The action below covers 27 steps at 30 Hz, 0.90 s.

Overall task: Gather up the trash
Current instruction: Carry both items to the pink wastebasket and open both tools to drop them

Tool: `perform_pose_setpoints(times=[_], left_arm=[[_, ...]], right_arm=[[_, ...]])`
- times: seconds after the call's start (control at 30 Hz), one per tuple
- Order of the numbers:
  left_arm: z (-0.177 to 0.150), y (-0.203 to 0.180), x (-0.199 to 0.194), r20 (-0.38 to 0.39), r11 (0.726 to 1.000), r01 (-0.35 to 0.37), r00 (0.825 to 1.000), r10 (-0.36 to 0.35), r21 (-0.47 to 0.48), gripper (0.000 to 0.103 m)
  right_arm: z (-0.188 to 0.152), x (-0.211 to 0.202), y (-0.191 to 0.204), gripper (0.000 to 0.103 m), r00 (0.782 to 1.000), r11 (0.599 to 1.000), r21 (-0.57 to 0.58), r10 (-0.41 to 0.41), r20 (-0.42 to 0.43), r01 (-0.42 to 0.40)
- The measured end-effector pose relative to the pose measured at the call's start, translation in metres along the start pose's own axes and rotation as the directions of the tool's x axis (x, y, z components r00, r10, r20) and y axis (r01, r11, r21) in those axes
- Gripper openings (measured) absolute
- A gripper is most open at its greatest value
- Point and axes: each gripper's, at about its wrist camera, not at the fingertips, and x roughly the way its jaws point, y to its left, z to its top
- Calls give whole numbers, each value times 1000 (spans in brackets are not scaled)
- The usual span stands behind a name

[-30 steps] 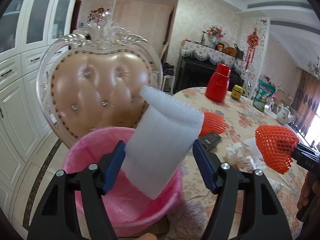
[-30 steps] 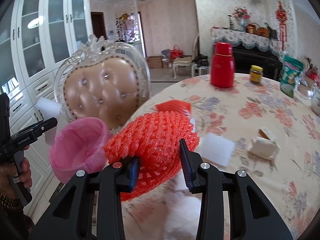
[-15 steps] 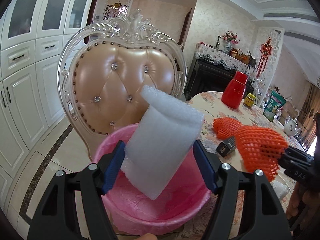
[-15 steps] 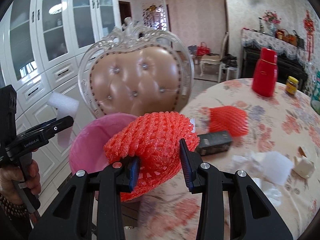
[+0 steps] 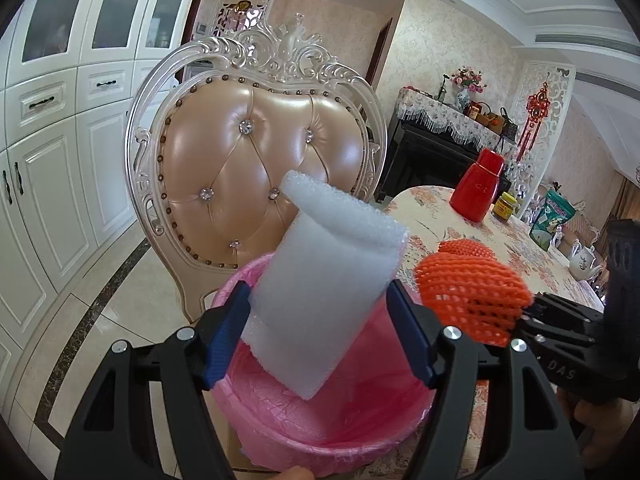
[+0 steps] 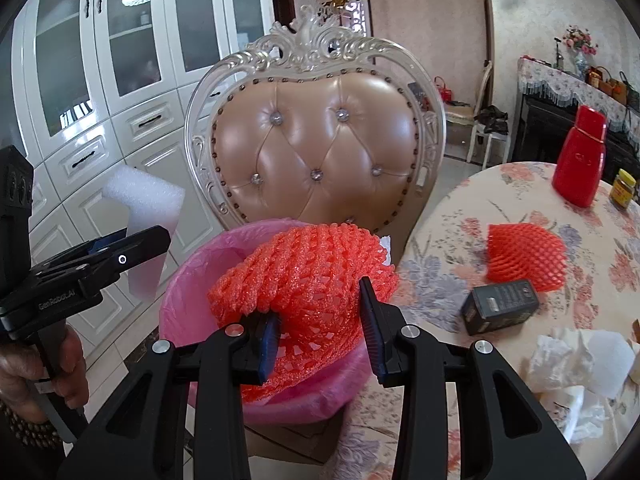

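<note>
1. both claws moved off the desk side toward the bin since 1 s ago; orange net went from over the desk to over the bin opening, and the chair back now fills the centre of both views.
2. left claw (image 5: 320, 328) clenched on the white foam sheet (image 5: 328, 284); sheet is curled at the top, tilted, and its lower end hangs inside the rim of the pink-lined bin (image 5: 280, 432).
3. right claw (image 6: 320, 328) clenched on the orange foam net (image 6: 312, 272); net bulges out past the fingers and sits over the bin (image 6: 188, 280) opening, lower part below rim level.
4. in the left view the right claw (image 5: 524, 320) comes in from the right with the net (image 5: 472, 296), just beside the foam sheet.
5. in the right view the left claw (image 6: 132, 244) sits at the left, foam sheet (image 6: 140, 204) sticking up from it.
6. bin stands just beside the near-left edge of the desk (image 6: 520, 216), in front of the tufted chair (image 6: 316, 148).
7. left on the desk: second orange net (image 6: 524, 256), black box (image 6: 500, 306) touching it, crumpled white paper (image 6: 572, 364) at the near edge, red flask (image 6: 580, 160) and a small jar (image 6: 622, 190) at the far side.
</note>
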Motion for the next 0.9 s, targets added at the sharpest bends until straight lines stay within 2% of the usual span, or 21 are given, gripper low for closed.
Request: perform_pose_setpoints(times=[0.4, 0.57, 0.7, 0.8, 0.9], left_arm=[[1, 7, 0, 0, 1000, -4, 1000, 4, -19, 68], [2, 8, 1, -2, 1000, 0, 1000, 0, -22, 69], [1, 9, 4, -6, 1000, 2, 1000, -2, -26, 78], [-1, 9, 6, -12, 1000, 1, 1000, -1, -24, 79], [-1, 9, 6, -13, 1000, 1, 1000, -1, -26, 79]], right_arm=[[3, 26, 16, 38, 999, 999, -38, 6, -36, -7], [1, 31, 14, 45, 999, 999, -39, -1, -50, -1], [1, 33, 12, 53, 999, 999, -34, -8, -51, 6], [1, 33, 11, 59, 999, 999, -38, -17, -50, 15], [0, 33, 9, 60, 998, 999, -32, -24, -51, 22]])
